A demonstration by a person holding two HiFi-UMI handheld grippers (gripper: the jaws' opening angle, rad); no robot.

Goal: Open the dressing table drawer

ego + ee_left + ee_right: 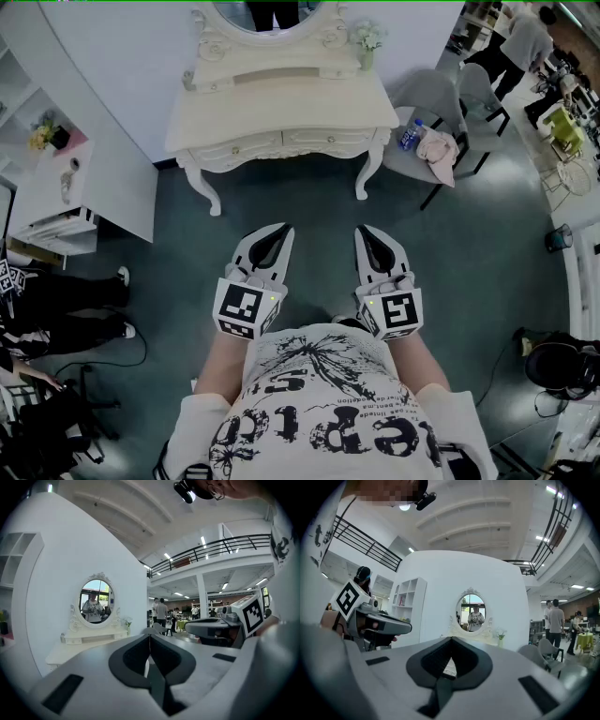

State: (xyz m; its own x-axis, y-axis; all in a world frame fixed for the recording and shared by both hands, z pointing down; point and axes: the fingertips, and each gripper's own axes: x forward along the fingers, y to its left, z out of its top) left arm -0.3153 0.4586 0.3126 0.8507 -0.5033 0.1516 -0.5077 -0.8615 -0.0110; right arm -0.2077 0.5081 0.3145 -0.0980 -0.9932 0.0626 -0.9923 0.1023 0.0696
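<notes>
A cream dressing table (281,108) with an oval mirror stands against the white wall ahead, its two drawers (286,143) closed under the top. My left gripper (284,230) and right gripper (361,232) are held side by side at waist height, well short of the table, both shut with nothing between the jaws. In the left gripper view the table (89,641) and its mirror (96,601) sit left of the closed tips (150,635). From the right gripper view the mirror (471,612) shows straight ahead above the closed tips (451,640).
A grey chair (441,122) with a pink cloth and a bottle stands right of the table. A white shelf unit (66,178) is at the left. People stand far off at the right, and another person's legs (66,309) are at the left.
</notes>
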